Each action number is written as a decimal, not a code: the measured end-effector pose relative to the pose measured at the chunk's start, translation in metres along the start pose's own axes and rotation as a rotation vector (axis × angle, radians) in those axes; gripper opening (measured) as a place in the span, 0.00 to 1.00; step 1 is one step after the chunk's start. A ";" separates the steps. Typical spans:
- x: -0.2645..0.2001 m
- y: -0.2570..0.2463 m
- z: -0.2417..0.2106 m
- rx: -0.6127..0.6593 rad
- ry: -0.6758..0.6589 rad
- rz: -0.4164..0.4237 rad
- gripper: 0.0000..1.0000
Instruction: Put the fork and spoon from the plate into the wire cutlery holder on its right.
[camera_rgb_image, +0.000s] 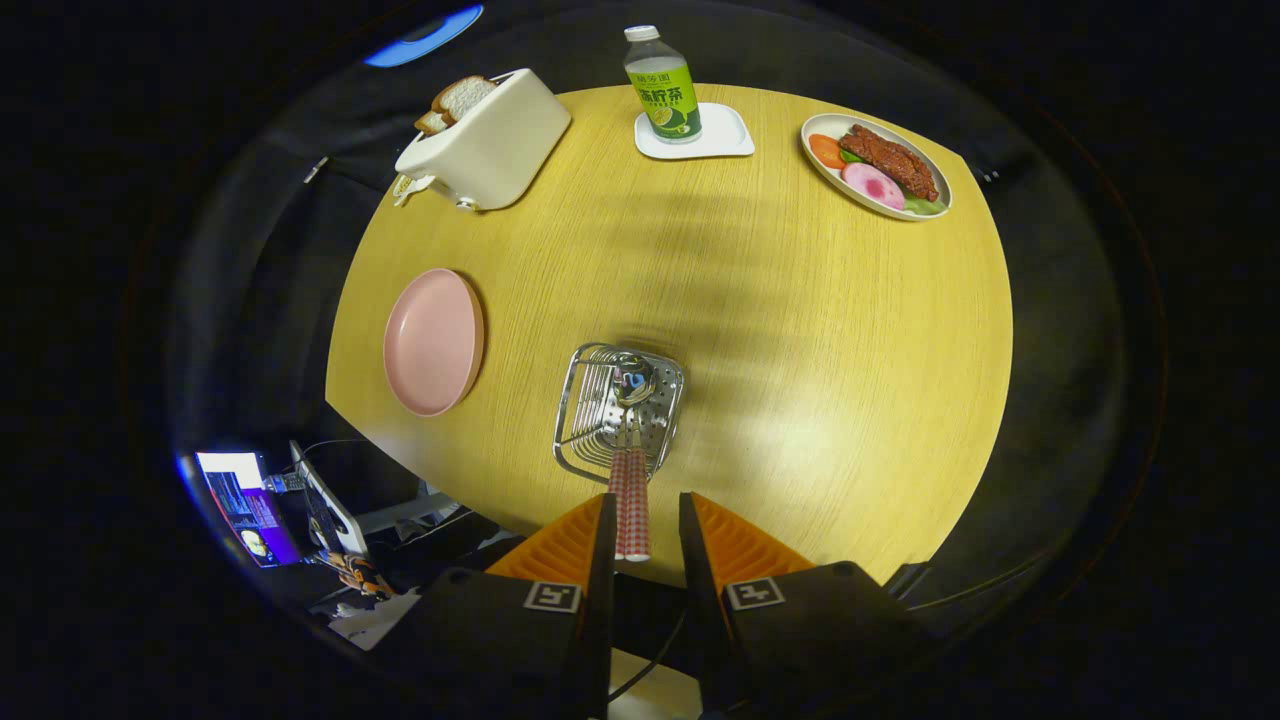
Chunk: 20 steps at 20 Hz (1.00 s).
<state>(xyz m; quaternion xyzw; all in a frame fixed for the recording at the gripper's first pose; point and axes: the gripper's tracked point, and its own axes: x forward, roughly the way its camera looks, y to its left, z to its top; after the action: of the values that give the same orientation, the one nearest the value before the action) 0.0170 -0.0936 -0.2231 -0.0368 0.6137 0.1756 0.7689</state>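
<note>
The wire cutlery holder (620, 410) stands on the yellow table, to the right of the pink plate (433, 341), which has nothing on it. Two pieces of cutlery with red-and-white checked handles (630, 505) stand in the holder, heads down. The shiny bowl of the spoon (633, 382) shows inside the wires. The head of the other piece, the fork, is hard to make out among the wires. My gripper (647, 505) hovers above the holder. The handles rise between its fingers, close to the left one, with a gap to the right one. The jaws stand apart.
At the far side of the table are a white toaster (490, 140) with bread slices, a green bottle (663, 85) on a white coaster, and an oval dish (876, 165) of food. A laptop (245, 505) and cables sit below the table's near-left edge.
</note>
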 end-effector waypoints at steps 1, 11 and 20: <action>-0.002 0.002 0.002 0.004 -0.017 0.006 0.50; -0.051 0.040 0.035 0.043 -0.324 0.037 0.99; -0.165 0.126 0.084 0.027 -0.862 0.024 0.99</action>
<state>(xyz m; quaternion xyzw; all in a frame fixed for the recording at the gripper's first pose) 0.0251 0.0097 -0.0252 0.0572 0.2388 0.1757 0.9533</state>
